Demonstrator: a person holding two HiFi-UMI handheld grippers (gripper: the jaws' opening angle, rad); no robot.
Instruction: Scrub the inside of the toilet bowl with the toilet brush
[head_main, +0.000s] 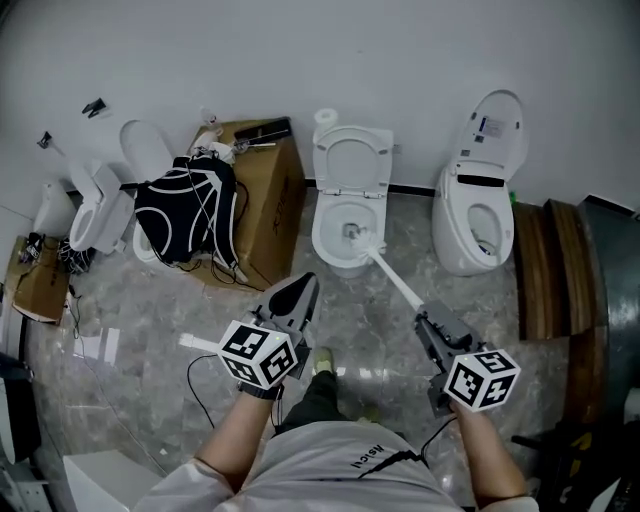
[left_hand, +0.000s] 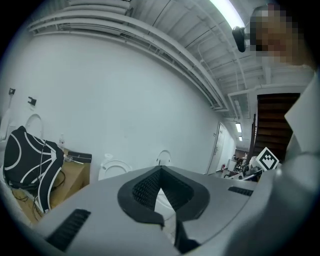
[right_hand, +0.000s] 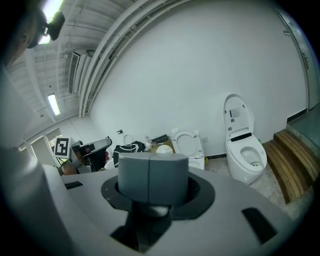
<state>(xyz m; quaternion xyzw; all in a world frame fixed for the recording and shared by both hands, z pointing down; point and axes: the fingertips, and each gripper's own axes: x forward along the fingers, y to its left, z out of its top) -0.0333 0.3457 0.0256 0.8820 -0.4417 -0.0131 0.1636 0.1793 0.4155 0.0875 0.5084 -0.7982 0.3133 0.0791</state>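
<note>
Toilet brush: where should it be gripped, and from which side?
Grip the toilet brush by its upper handle end, coming from the person's side: the head is down in the toilet bowl and the handle slants back. The right gripper is shut there.

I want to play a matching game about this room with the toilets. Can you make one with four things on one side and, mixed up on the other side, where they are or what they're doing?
Things:
1. toilet brush
2. black bag
3. wooden steps
4. left gripper

Places or states:
A. shut, holding nothing
B. against the cardboard box
C. head in the bowl of the middle toilet, handle in the right gripper
D. beside the right-hand toilet

Pairs: 1-C, 2-B, 3-D, 4-A.
</note>
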